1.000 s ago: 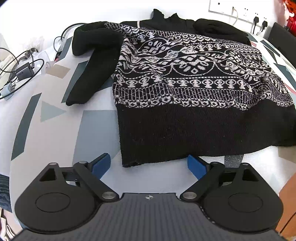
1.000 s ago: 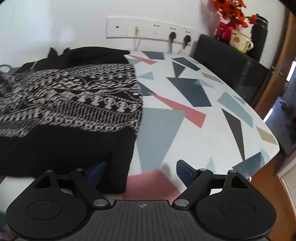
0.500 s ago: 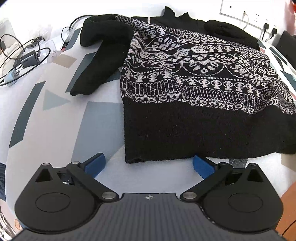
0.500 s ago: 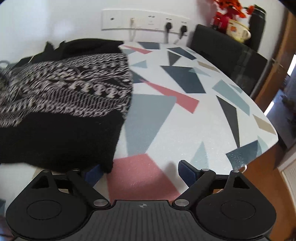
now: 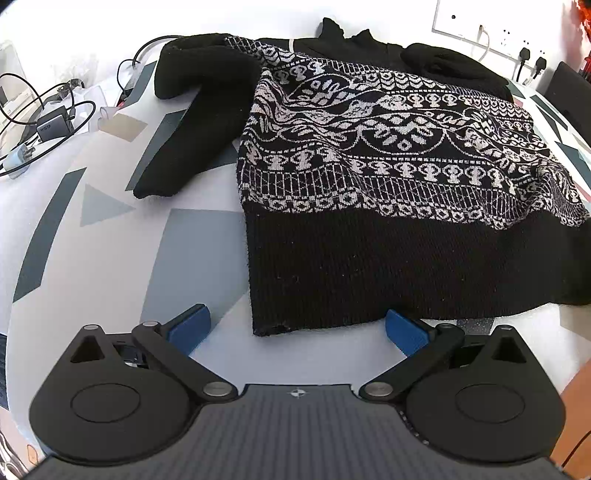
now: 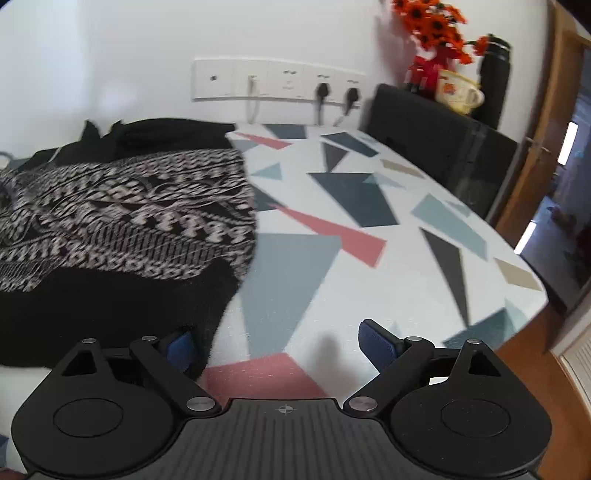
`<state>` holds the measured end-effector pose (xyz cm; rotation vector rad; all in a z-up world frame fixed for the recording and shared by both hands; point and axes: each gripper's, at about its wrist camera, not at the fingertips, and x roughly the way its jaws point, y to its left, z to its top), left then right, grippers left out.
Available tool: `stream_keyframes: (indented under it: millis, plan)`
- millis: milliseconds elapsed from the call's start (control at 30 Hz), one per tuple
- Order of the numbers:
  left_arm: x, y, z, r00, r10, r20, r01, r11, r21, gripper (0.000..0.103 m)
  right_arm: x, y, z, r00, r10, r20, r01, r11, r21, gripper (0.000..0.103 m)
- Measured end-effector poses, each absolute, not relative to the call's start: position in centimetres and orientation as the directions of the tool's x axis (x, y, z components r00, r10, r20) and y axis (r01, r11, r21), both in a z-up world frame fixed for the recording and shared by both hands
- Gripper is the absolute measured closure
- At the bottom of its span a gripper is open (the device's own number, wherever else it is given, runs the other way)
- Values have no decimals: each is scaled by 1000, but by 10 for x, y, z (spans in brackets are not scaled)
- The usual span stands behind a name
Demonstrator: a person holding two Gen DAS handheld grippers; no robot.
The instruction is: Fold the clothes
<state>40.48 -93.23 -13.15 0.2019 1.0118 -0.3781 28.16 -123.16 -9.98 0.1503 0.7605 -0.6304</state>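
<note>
A black sweater with white patterned bands (image 5: 388,177) lies spread on the table, hem towards me, one black sleeve (image 5: 192,125) folded out to the left. My left gripper (image 5: 295,326) is open just in front of the hem's left corner, which lies between its blue pads. In the right wrist view the sweater (image 6: 122,229) fills the left side. My right gripper (image 6: 275,345) is open at the hem's right corner; the cloth touches or overlaps its left pad (image 6: 177,347).
The table (image 6: 351,206) has a white top with coloured triangles. Cables and a charger (image 5: 51,122) lie at far left. A black chair back (image 6: 443,155), wall sockets (image 6: 277,79), a mug and orange flowers (image 6: 443,33) stand at the back right. The table's edge is close on the right.
The left gripper drew back slightly from the hem and shifted left. The right gripper moved right along the hem, so the sweater's corner slid to its left pad.
</note>
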Motion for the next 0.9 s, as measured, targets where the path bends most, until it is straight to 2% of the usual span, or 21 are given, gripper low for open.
stream_keyframes:
  millis: [133,200,233,267,367,433,567,733,900]
  plan:
    - [405,-932,-131,478,-217,-851,400,916,-9,0,303,-1219,-111,559,-456,-692,514,846,-141,13]
    - [405,-932,-131,482,-222,-847,404,915,-10,0,311,-1218,-110,572,-447,-688,499,855,-141,16]
    - [404,-931,-132,487,-228,-843,408,913,-11,0,312,-1221,-107,580,-437,-688,499,858,-124,30]
    - [403,-930,-132,493,-234,-838,413,911,-11,0,313,-1224,-102,589,-427,-686,500,859,-105,56]
    - [402,-931,-132,503,-238,-831,421,907,-4,0,309,-1241,-83,634,-368,-680,517,856,18,85]
    - [400,-933,-130,514,-230,-827,429,903,15,0,305,-1249,-64,674,-347,-653,525,846,92,97]
    - [383,-940,-116,564,-318,-762,520,854,29,4,305,-1257,-24,739,-335,-585,523,832,185,97]
    - [359,-967,-101,574,-446,-687,675,733,88,3,316,-1258,3,758,-337,-558,520,829,205,98]
    - [361,-994,-115,655,-382,-652,650,725,228,3,319,-1249,13,766,-338,-547,506,841,190,98]
